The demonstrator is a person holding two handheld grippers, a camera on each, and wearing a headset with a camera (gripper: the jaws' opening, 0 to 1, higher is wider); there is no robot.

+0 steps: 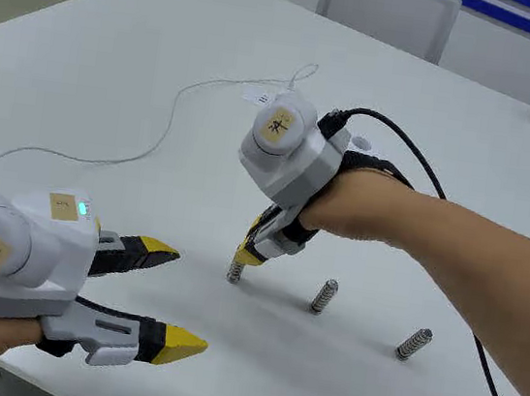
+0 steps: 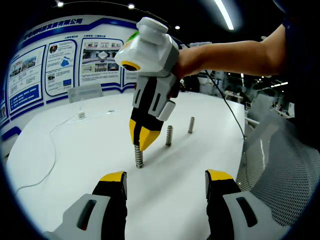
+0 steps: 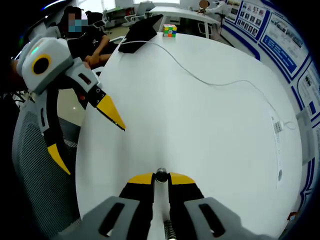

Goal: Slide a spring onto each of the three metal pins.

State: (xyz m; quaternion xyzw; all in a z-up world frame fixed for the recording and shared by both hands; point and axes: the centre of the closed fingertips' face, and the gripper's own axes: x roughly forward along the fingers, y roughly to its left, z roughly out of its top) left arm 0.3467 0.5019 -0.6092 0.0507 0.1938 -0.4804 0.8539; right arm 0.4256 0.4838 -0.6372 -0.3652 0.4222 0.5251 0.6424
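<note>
– Pinching anything, that right claw point(image 1: 246, 254)?
– Yes. Its jaws are closed on the top of a pin point(image 3: 161, 175) standing on the white bench point(image 1: 161, 96), and a spring point(image 1: 235, 271) sits on that pin just below the yellow tips.
– And the left claw point(image 1: 179, 296)?
– Spread wide, holding nothing, off to one side above the bench.
– Other springs?
– A second spring point(image 1: 324, 296) and a third spring point(image 1: 413, 343) stand further along the same row, apart from each other.

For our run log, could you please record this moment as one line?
right gripper: shut on leftmost spring | left gripper: open, apart | other springs: upright
</note>
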